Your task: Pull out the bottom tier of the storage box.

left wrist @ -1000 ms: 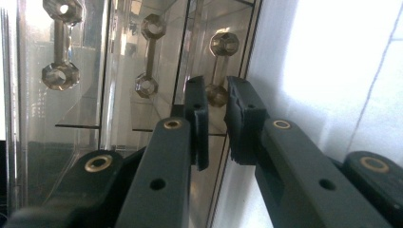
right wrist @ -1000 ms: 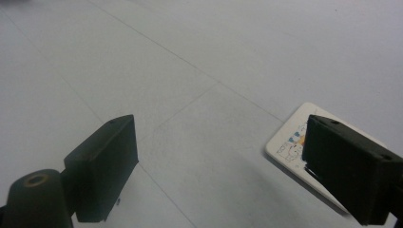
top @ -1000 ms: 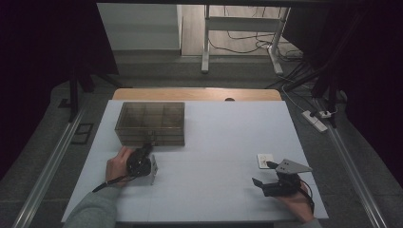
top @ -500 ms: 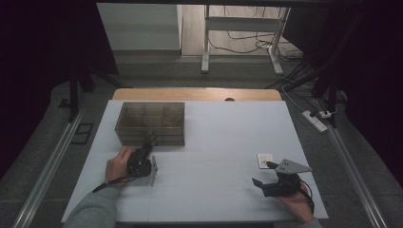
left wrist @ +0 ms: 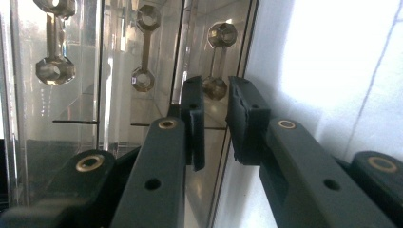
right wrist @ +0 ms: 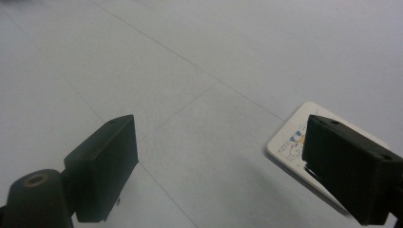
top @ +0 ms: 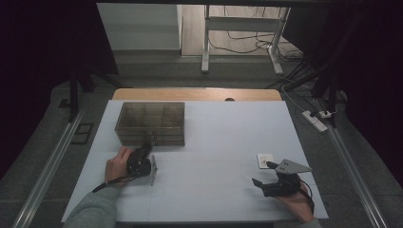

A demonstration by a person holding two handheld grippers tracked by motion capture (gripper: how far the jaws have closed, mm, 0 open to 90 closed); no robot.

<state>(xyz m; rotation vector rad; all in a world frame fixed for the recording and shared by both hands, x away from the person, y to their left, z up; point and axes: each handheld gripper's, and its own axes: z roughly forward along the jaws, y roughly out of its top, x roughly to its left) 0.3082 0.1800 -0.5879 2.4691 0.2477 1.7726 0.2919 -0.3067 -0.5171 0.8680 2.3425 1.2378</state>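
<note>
High view: left gripper [top: 145, 151] at near face of clear box [top: 150, 122], far-left on table [top: 214, 137]. Jaws narrowly apart around a drawer handle [left wrist: 216, 88], nothing clamped. Right gripper [top: 263, 172] wide open, idle by card [top: 264, 160]. Next, likely: close, pull.

Black left gripper [left wrist: 214, 123] with brass-ringed screw holes, black right gripper [top: 263, 179] topped by a grey plate, grey sleeve [top: 92, 211].
</note>
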